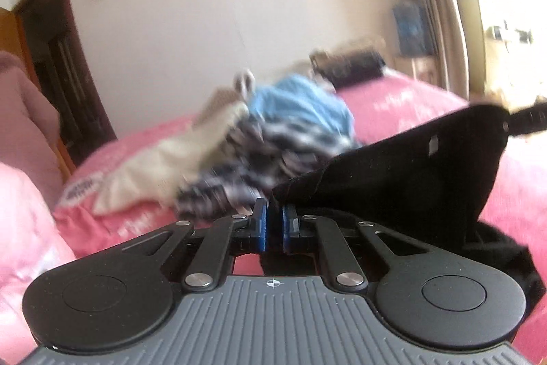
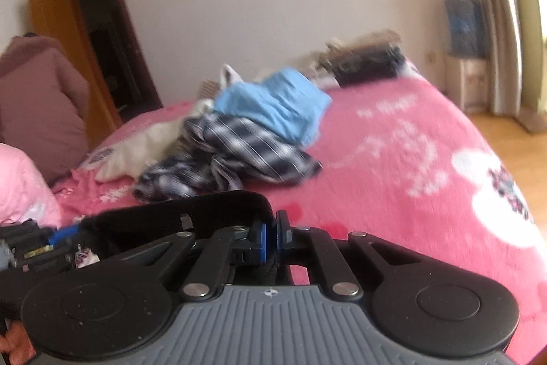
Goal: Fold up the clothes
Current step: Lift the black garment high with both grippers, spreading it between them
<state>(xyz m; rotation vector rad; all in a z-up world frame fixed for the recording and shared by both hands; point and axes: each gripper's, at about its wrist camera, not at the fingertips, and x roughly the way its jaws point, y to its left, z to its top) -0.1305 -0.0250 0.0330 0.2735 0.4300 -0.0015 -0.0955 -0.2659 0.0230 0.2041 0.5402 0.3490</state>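
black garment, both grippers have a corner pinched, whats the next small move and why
Probably lift and draw the two grippers apart to pull the black garment taut. The left gripper and right gripper each have their jaws shut on an edge, but the cloth between them sags and droops onto the pink bed cover. Spreading it flat lets the first fold go cleanly, clear of the clothes pile.

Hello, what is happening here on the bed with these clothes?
A person is folding laundry with a handheld gripper in each hand. Both the left gripper and the right gripper have their jaws shut on the edge of one black garment, which hangs stretched between them above the pink bedspread. Farther back, a heap waits unfolded: a plaid shirt, a light blue garment and a cream garment.
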